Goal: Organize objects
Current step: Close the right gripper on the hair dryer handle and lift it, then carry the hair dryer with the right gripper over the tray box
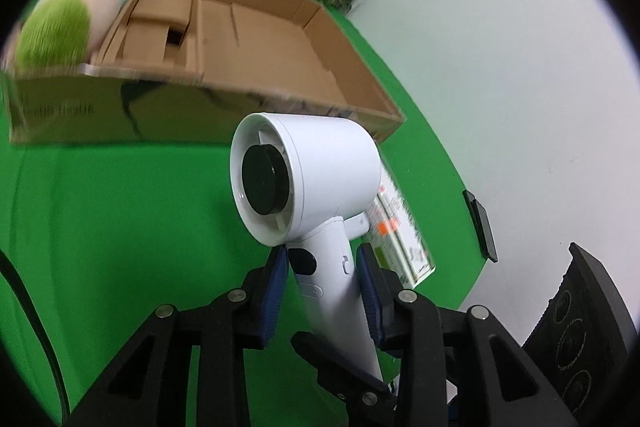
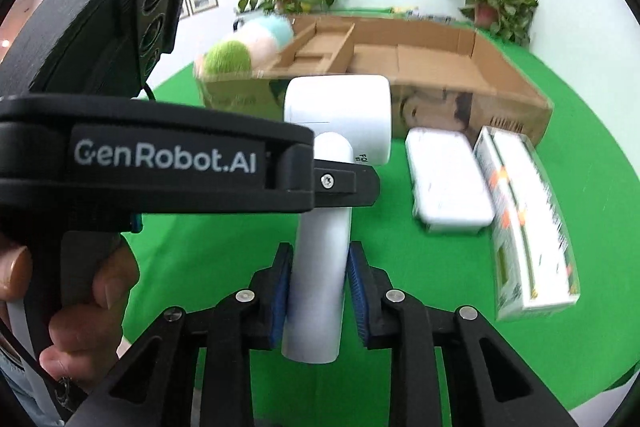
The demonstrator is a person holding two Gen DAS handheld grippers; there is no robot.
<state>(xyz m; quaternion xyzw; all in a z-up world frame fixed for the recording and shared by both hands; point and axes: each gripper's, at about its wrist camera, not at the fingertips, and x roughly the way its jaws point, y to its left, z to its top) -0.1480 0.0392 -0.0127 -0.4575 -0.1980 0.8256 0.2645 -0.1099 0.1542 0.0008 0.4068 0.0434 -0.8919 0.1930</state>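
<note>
Both tongs clamp white hair dryer (image 1: 308,179) by its handle. Left tongs (image 1: 322,291): blue pads pressed on handle sides just below head, dryer's round end facing camera. Right tongs (image 2: 318,291): pads squeezing handle lower down, left tongs' black body crossing just above them. Dryer held clear above green tabletop (image 2: 224,255). Beyond tongs: open cardboard box (image 2: 420,67), pastel plush toy (image 2: 244,47) at its left end. Right of right tongs: white case (image 2: 448,179), then printed carton (image 2: 528,219), both lying on tabletop.
</note>
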